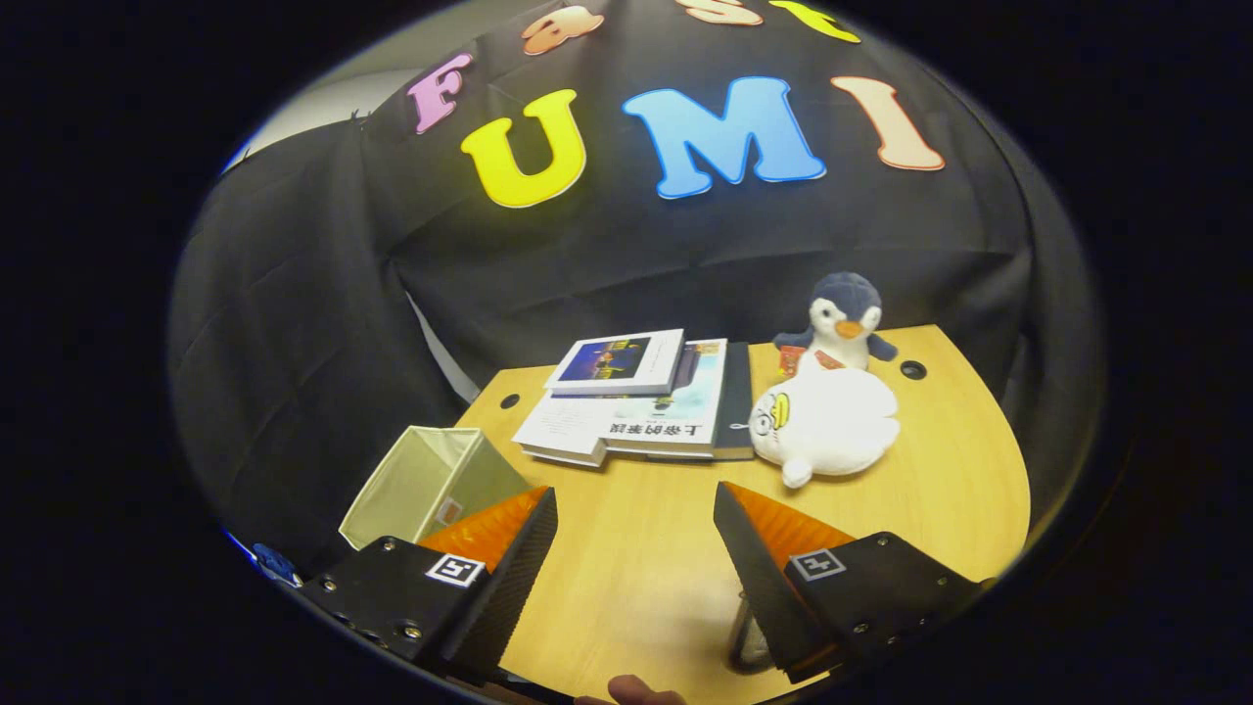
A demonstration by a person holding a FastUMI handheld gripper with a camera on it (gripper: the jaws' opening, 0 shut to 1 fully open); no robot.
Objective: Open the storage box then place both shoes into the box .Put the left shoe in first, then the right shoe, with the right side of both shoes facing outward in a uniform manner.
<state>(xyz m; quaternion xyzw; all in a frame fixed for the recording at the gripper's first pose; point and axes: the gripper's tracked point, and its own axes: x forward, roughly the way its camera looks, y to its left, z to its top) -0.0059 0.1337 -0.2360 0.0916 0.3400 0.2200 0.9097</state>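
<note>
Storage box [431, 485], a pale fabric bin, sits at the table's [636, 548] left edge, just ahead of the left finger, its mouth seemingly already open and tipped toward the table's middle. Gripper [634, 534] fingers stand wide apart, holding nothing above bare wood. Shoes can't be made out. Books [636, 397] and two plush toys, a white one [827, 421] and a penguin [842, 318], crowd the far edge. Best, I judge: swing left, approach the box rim squarely and take one wall only.

Pale fabric storage box [431, 482] lies tipped, open mouth showing.
</note>
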